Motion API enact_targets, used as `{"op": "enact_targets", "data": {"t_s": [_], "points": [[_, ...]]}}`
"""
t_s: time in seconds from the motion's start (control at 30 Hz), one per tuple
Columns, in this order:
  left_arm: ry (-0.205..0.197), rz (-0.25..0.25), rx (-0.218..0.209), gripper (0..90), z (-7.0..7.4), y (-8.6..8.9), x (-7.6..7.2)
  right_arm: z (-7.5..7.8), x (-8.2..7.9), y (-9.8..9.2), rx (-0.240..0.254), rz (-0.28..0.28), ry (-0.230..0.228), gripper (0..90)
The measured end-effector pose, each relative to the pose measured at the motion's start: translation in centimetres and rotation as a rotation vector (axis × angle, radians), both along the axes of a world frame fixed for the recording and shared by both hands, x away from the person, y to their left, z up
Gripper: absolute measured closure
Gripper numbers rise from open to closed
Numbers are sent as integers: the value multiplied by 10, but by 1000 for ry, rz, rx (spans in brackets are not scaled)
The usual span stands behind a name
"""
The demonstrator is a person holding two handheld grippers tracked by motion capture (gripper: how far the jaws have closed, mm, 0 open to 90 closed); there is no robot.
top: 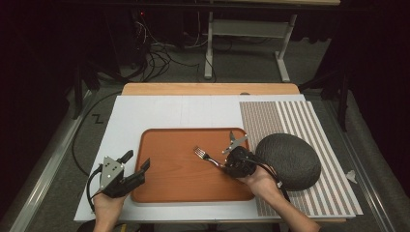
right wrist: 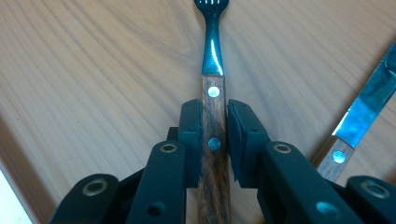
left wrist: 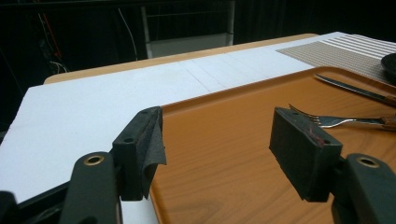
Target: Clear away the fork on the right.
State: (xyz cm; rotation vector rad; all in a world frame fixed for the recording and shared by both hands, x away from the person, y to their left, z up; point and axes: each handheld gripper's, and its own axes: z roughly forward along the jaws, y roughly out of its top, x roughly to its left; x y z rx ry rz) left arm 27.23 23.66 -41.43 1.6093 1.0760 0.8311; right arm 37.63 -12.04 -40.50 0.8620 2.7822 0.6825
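A person stands at a table with a two-jaw gripper in each hand, working over an orange-brown tray (top: pixel 159 188) that sits on a white board. The right gripper (right wrist: pixel 214 135) has its jaws pinched on the wooden handle of a fork (right wrist: pixel 213 93), tines pointing away from the hand; in the high view the fork (top: pixel 207 157) lies over the tray's right half. A knife (right wrist: pixel 359 121) rests on the tray just beside it (its blade catches the light). The left gripper (top: pixel 138 166) hovers at the tray's left edge, jaws spread wide with nothing between them. This looks like the placing step: the fork seems ready to be set down. Next, the right jaws need to ease apart once the fork rests flat.
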Motion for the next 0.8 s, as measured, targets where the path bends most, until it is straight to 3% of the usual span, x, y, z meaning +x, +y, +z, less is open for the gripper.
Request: {"op": "enact_targets", "data": {"t_s": [0.43, 0.8], "points": [[-1, 0, 0, 350, 0, 0, 0, -5, 3, -5, 0, -19, 2, 767], [-1, -1, 0, 350, 0, 0, 0, -5, 7, -8, -18, -45, -33, 728]]}}
